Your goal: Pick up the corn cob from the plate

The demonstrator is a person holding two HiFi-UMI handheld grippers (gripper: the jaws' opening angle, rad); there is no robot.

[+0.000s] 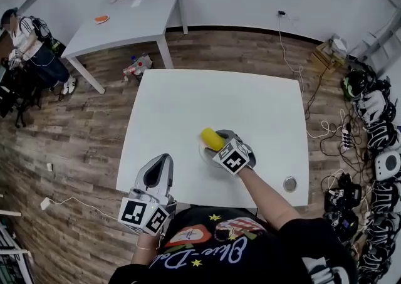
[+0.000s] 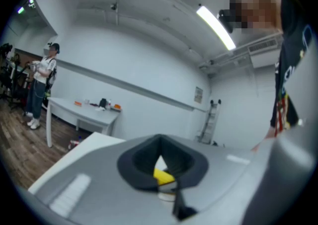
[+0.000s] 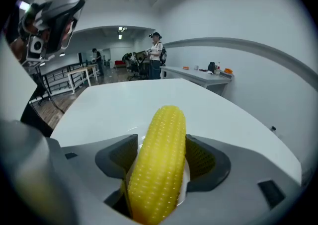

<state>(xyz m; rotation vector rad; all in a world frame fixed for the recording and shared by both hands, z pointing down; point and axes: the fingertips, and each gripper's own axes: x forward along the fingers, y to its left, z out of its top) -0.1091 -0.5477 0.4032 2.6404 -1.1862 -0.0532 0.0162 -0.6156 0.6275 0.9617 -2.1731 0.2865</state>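
Observation:
A yellow corn cob [image 1: 212, 139] lies on a small white plate [image 1: 202, 153] near the front of the white table [image 1: 188, 94]. My right gripper [image 1: 217, 144] reaches down over the plate. Its jaws stand wide on either side of the corn cob [image 3: 159, 159], and the pads do not visibly press it. A sliver of the plate [image 3: 187, 177] shows beneath. My left gripper [image 1: 162, 165] hangs level off the table's front left edge, shut and empty. In its own view the left gripper [image 2: 171, 189] points at the corn cob [image 2: 163, 175] and plate [image 2: 166, 195].
A small round metal lid [image 1: 289, 184] sits near the table's front right corner. A second white table [image 1: 125, 22] with small items stands at the back left, with a person [image 1: 25, 38] beside it. Cables and gear [image 1: 369, 126] crowd the floor on the right.

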